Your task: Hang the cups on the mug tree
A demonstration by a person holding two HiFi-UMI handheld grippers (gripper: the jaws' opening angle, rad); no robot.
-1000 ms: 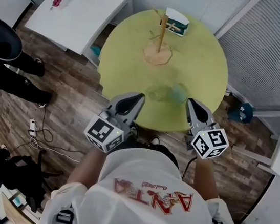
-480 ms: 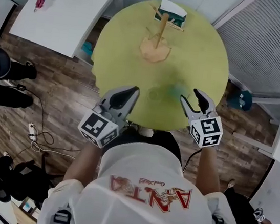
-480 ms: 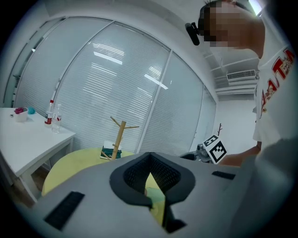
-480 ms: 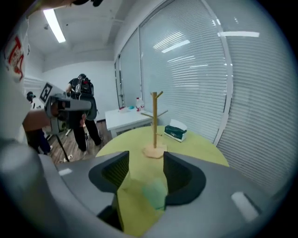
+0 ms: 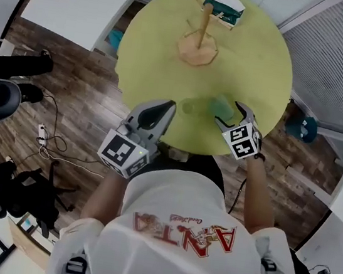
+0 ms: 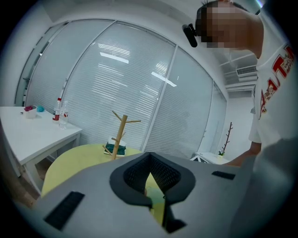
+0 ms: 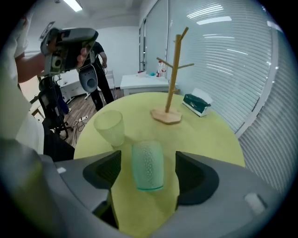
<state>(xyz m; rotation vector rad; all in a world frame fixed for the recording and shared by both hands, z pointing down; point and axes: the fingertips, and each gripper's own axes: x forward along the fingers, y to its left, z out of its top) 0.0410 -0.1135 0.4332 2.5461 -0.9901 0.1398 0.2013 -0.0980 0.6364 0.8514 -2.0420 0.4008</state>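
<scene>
Head view: right hand-held gripper (image 5: 233,115) covers the near side of the green cup (image 5: 221,105); pale cup (image 5: 188,108) faint against the surface (image 5: 157,55). Left gripper view: left hand-held gripper (image 6: 150,160) hides both cups and the surface's near edge.

I can read one thing: red "ANTA" across the white shirt (image 5: 184,232), upside down in the head view; the small script beside it is too blurry for me.
</scene>
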